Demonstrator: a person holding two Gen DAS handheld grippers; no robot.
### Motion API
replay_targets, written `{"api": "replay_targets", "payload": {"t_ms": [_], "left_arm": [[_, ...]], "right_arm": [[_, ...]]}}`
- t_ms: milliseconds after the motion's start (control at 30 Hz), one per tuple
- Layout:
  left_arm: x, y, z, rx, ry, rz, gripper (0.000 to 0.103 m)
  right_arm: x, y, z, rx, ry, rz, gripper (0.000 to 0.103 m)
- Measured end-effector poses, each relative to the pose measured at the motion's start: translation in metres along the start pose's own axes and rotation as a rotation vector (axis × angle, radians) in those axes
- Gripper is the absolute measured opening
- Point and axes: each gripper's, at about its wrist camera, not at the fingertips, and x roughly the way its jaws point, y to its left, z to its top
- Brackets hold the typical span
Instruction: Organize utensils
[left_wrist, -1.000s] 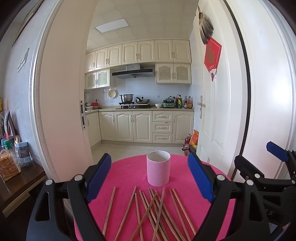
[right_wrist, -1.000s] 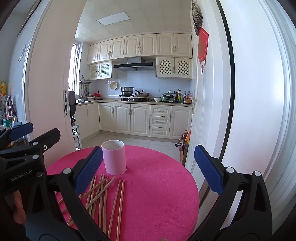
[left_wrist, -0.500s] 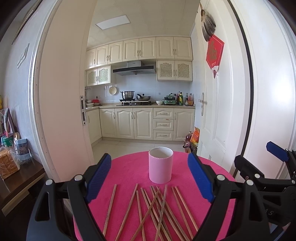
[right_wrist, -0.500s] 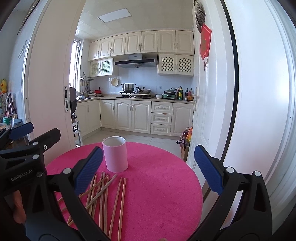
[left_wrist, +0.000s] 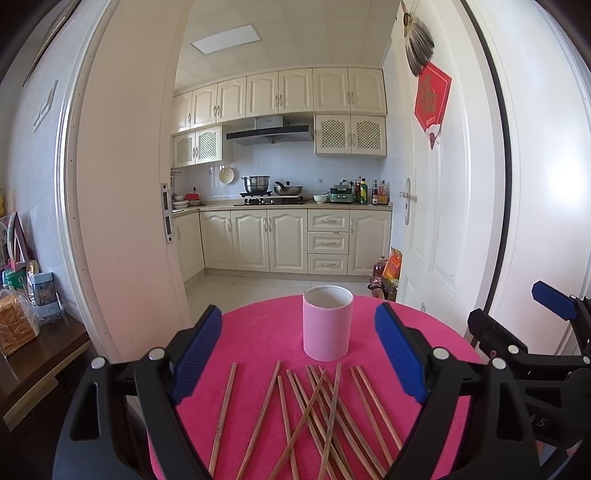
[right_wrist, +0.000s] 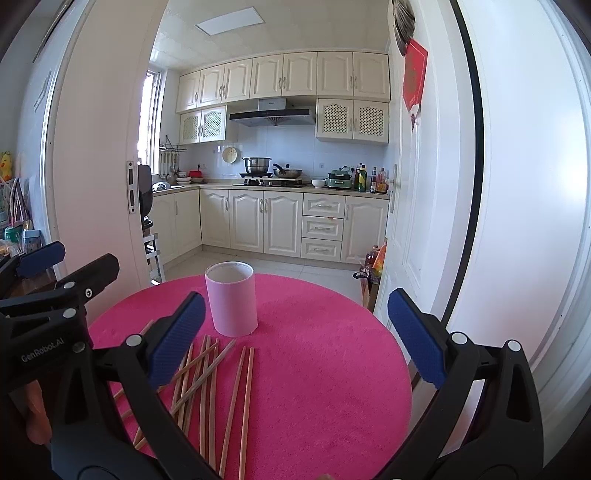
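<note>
1. The left gripper (left_wrist: 298, 354) is spread wide with nothing between its blue pads; it hangs above the near part of the pink round table (left_wrist: 258, 332).
2. The right gripper (right_wrist: 295, 336) is also spread wide and empty, over the right part of the same table.
3. The chopsticks (left_wrist: 317, 413) lie loose on the cloth near the person's edge of the table, just in front of the pink cup (left_wrist: 327, 322). Most are in a crossed pile; one chopstick (left_wrist: 222, 410) lies apart on the left side.
4. The cup stands upright, nothing visible inside from these views, approx. in the middle of the table.
5. Handling, my judgement: the sticks are thin, stiff and light, prob. wood, so they can roll or pivot between the pads if held near one end. Better to take one near its middle, pads across the stick.
6. The cloth looks soft and fuzzy, so the pads may need to press into it a bit to get under such a thin stick.
7. The crossed ones are risky, a pinch can lift two or drag neighbours. The separate one on the left seems the easiest to start w/.
8. The cup looks light; a stick dropped at an angle may tip it.
</note>
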Motion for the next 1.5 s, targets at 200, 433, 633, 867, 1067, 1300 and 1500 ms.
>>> {"api": "replay_targets", "payload": {"t_ms": [200,433,633,867,1067,1300,1500], "left_arm": [[0.006,0.004,-0.003,0.000,0.014,-0.002,0.083],[0.018,0.008,-0.009,0.005,0.057,-0.003,0.083],[0.037,0.016,-0.016,-0.008,0.144,-0.031,0.083],[0.062,0.029,-0.031,-0.018,0.250,-0.014,0.083],[0.078,0.042,-0.044,-0.012,0.334,0.021,0.083],[0.103,0.063,-0.065,-0.010,0.454,0.074,0.083],[0.123,0.075,-0.079,-0.014,0.545,0.074,0.083]], "right_arm": [[0.008,0.002,0.000,-0.008,0.018,0.001,0.097],[0.020,0.009,-0.006,-0.021,0.054,0.004,0.097],[0.035,0.017,-0.013,-0.037,0.112,0.022,0.097],[0.056,0.026,-0.024,-0.066,0.185,0.019,0.097],[0.075,0.026,-0.034,-0.087,0.255,0.025,0.097],[0.101,0.021,-0.046,-0.106,0.366,0.030,0.097],[0.116,0.022,-0.059,-0.118,0.438,0.049,0.097]]}}
